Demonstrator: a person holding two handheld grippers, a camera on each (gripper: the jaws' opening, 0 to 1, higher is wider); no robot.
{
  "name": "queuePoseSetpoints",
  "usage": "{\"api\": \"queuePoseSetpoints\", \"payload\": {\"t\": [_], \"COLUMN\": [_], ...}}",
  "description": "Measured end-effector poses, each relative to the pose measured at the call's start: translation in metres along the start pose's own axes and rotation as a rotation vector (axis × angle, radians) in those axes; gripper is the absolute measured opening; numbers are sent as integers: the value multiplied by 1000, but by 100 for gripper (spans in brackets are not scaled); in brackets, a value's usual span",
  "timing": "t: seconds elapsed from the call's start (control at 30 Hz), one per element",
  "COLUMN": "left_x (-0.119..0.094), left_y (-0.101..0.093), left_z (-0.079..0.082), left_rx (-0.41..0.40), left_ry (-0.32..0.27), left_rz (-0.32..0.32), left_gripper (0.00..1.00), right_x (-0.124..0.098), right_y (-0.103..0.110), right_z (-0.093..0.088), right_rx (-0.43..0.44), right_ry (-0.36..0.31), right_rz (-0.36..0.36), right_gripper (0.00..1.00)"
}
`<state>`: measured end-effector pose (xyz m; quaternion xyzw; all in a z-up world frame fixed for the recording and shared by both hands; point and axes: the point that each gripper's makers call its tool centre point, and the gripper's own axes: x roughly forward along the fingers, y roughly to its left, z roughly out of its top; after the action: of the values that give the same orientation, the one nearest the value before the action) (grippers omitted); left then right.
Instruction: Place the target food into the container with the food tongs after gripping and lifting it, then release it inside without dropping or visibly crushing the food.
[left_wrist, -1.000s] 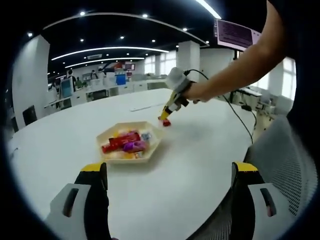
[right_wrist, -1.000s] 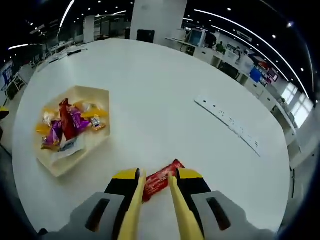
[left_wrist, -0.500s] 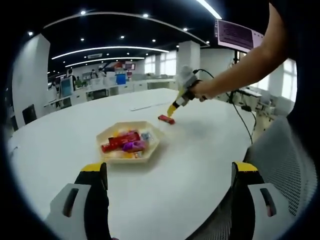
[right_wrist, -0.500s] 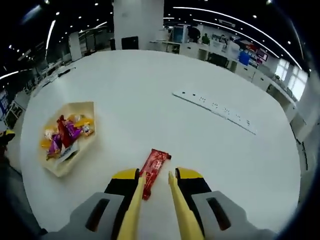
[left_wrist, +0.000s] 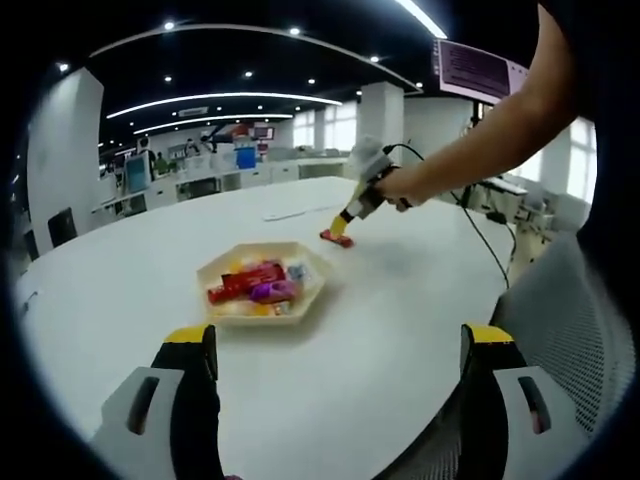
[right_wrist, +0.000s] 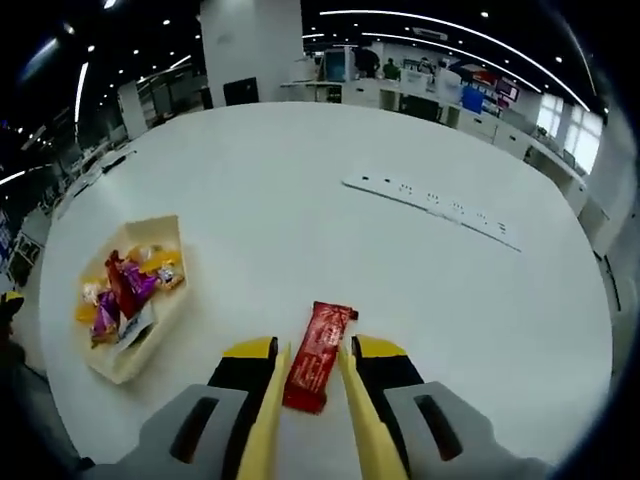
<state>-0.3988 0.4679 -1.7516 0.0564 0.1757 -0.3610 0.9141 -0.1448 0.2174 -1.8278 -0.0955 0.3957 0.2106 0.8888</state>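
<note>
right gripper has moved forward, its spread tongs now straddling the red bar.

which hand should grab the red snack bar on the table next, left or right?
Right. Its tongs already straddle the red snack bar, which lies flat on the white table. The left tongs hang open, far back beyond the tray.

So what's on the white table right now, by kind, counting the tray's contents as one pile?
Beige tray: 1
Pile of wrapped snacks in it: 1 (too small to count singly)
Red snack bar lying loose, between the tongs on the right hand-held gripper: 1
White strip with holes: 1
Total: 4
</note>
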Motion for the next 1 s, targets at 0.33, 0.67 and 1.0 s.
{"api": "queuePoseSetpoints", "payload": {"t": [0.33, 0.67, 1.0], "left_x": [0, 0, 0], "left_y": [0, 2, 1], "left_z": [-3, -3, -2], "left_rx": [-7, -3, -3], "left_ry": [10, 8, 9], "left_rz": [-2, 4, 3], "left_gripper": [96, 95, 97], "right_x": [5, 1, -15], "right_y": [0, 2, -3], "right_z": [-2, -2, 17], "right_rx": [-9, -85, -45], "right_ry": [17, 36, -4], "right_rz": [12, 29, 62], "right_gripper": [27, 23, 23]}}
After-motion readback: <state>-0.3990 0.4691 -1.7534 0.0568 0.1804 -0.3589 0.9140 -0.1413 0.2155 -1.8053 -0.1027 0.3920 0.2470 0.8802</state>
